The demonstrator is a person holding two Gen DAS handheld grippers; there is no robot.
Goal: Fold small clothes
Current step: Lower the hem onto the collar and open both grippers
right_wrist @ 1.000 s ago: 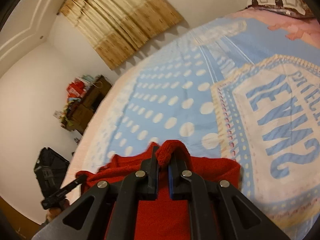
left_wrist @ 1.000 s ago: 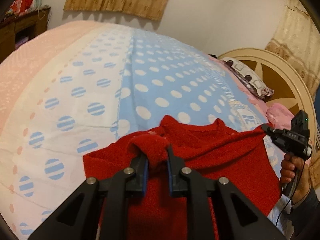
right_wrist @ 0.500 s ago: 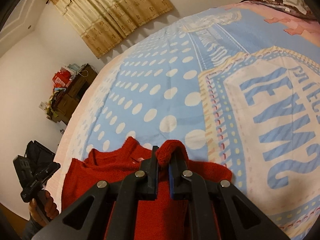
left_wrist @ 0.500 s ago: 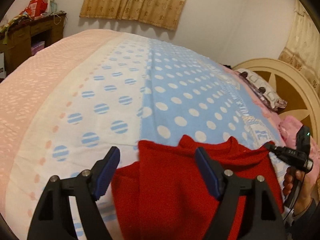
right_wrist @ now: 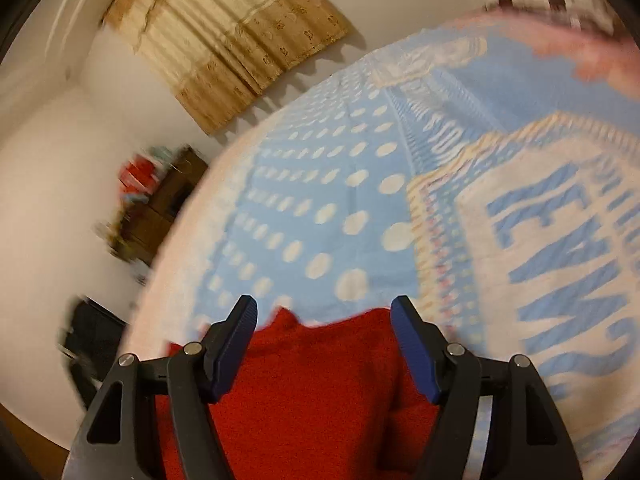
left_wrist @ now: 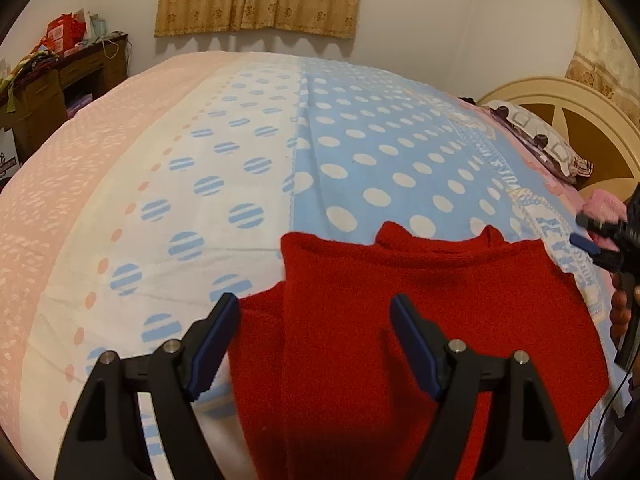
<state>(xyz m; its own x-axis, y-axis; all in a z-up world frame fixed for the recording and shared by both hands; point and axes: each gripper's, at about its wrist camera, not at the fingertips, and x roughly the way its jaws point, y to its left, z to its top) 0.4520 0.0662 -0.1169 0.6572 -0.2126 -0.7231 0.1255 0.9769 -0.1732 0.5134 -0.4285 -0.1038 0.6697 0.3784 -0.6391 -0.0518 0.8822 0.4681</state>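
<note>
- Left wrist view: the left gripper (left_wrist: 314, 340) stands wide with nothing pinched, its blue pads apart above the red sweater (left_wrist: 400, 340). The sweater lies flat on the bed (left_wrist: 340, 152), one side folded inward over its body. At the right edge the right gripper (left_wrist: 592, 236) shows in a hand (left_wrist: 620, 312).
- Right wrist view (blurred): the right gripper (right_wrist: 324, 340) has just been opening and now stands wide above the red sweater (right_wrist: 316, 392), gripping nothing.
</note>
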